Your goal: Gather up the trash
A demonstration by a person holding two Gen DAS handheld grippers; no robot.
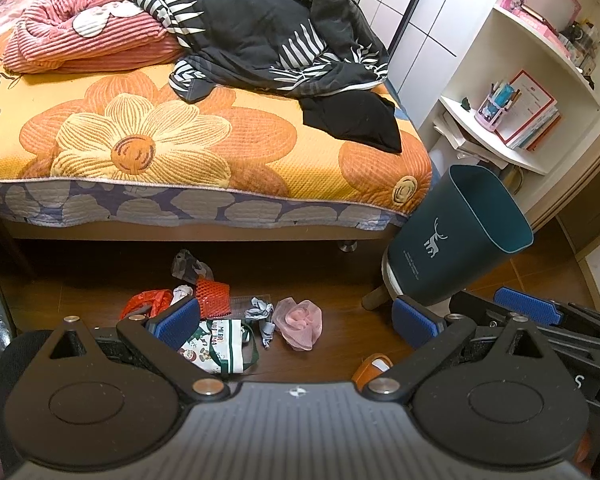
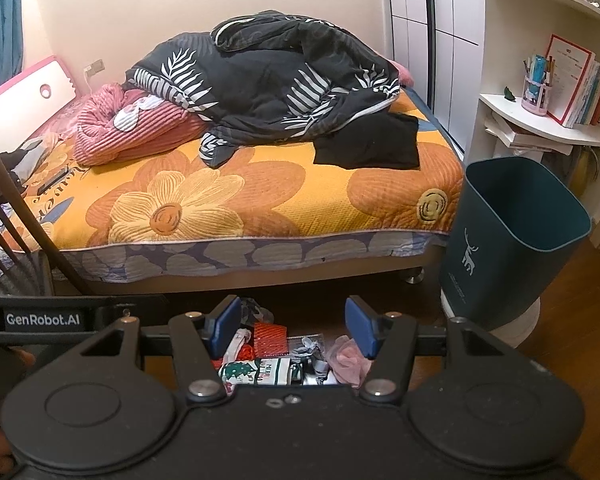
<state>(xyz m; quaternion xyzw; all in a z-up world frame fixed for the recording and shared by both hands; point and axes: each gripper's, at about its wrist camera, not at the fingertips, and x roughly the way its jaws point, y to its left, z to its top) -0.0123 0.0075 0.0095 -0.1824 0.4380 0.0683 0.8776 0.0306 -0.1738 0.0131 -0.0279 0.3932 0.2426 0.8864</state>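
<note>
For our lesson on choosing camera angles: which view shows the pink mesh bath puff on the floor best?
The left wrist view: the pink mesh bath puff lies in full sight on the wooden floor between the open fingers of the left gripper. In the right wrist view the puff is partly hidden behind the right gripper and its finger.

bin (image 1: pixel 456 240): matt plastic | floor (image 1: pixel 332 360): glossy wood | bedspread (image 1: pixel 160 132): seemingly quilted cloth

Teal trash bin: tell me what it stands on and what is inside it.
The teal trash bin stands on a white round stool beside the bed. Only the upper inner wall shows, bare; its bottom is hidden by the near wall, so contents cannot be told.
</note>
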